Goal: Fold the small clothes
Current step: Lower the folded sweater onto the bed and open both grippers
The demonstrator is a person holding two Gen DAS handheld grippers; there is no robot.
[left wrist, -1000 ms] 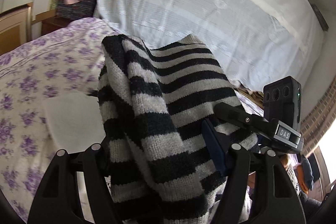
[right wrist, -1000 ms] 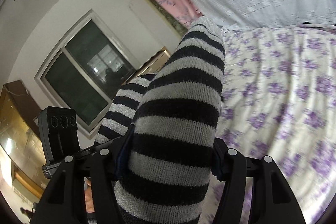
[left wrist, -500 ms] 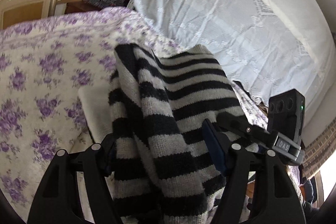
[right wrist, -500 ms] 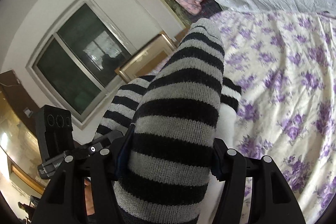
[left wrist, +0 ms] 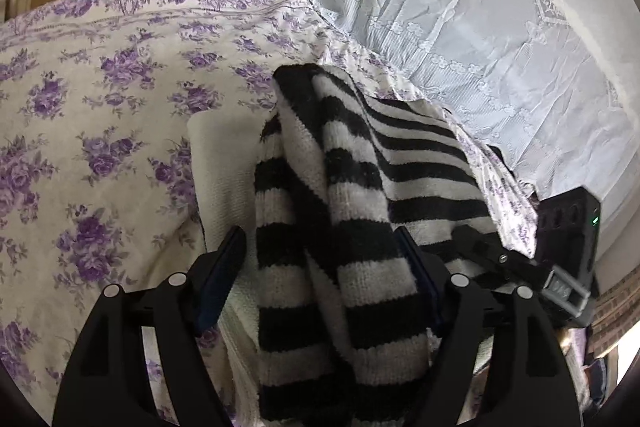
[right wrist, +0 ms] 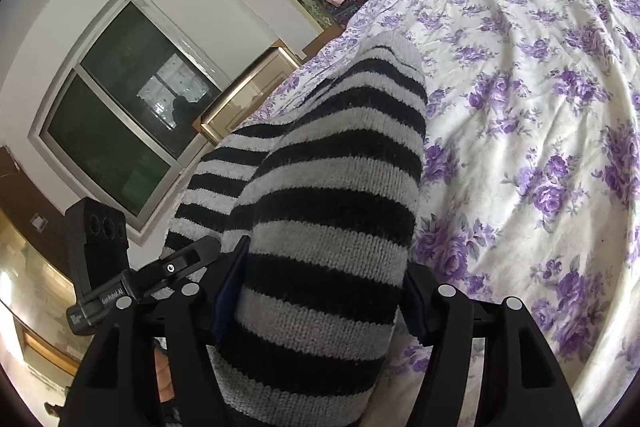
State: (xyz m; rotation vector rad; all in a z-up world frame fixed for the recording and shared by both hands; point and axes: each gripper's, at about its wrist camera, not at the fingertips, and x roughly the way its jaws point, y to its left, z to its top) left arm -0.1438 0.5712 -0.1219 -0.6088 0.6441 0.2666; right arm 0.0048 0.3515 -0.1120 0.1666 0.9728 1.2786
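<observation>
Striped sweater (left wrist: 340, 227) bunched up between both sets of fingers, so no reaching needed here. Left gripper (left wrist: 320, 263) clamped on one bunch, right gripper (right wrist: 320, 275) clamped on another, fabric filling the gap in each. Stretched between the two, stripes running crosswise to the fingers, long axis pointing forward and away from both. Hanging over the flowered bedspread (right wrist: 540, 147), with a cream cloth (left wrist: 216, 163) lying just under the left side. Can't tell how far off the bed. Probably mid-fold: lowering onto the bed looks like the next thing, neither hand nearer, both equally loaded.
</observation>
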